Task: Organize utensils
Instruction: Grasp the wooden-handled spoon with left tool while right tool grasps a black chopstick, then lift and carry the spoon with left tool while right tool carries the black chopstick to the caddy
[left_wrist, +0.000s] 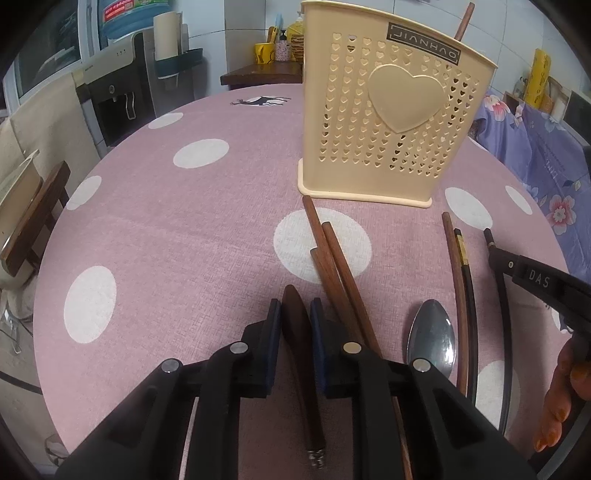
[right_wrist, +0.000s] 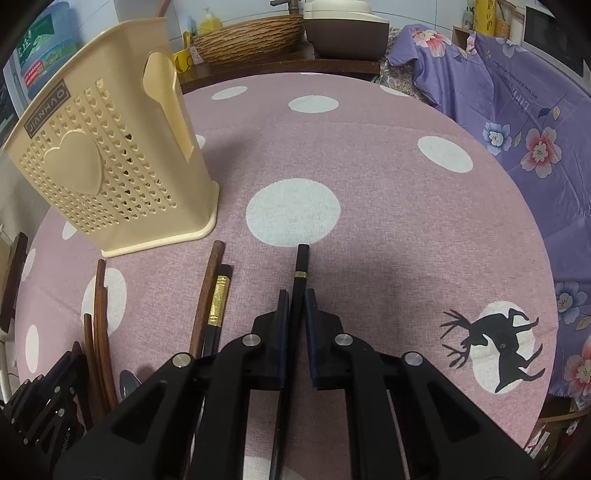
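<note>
A dark wooden utensil handle (left_wrist: 299, 354) lies on the pink polka-dot tablecloth (left_wrist: 166, 229), clamped between the blue pads of the left gripper (left_wrist: 295, 314), whose jaws press on it from both sides. The handle's metal collar shows near the lower edge of the left wrist view; what it carries beyond that is hidden.

To its right, the right gripper (right_wrist: 297, 306) has its jaws closed on a black chopstick with a gold band (right_wrist: 300, 266), its end jutting forward past the fingertips.

Between the two grips, three brown wooden chopsticks (left_wrist: 332, 254) lie loosely bunched, then a steel spoon (left_wrist: 431, 336) bowl up, then a brown chopstick (left_wrist: 456, 280) touching a black chopstick with a gold wrap (right_wrist: 218, 306).

Just beyond them all stands the cream plastic utensil holder (left_wrist: 388, 122), upright, pierced with small hearts and bearing one large raised heart; a brown stick end (left_wrist: 464, 20) pokes above its rim. A hand (left_wrist: 565, 391) shows at the right edge of the left wrist view.
</note>
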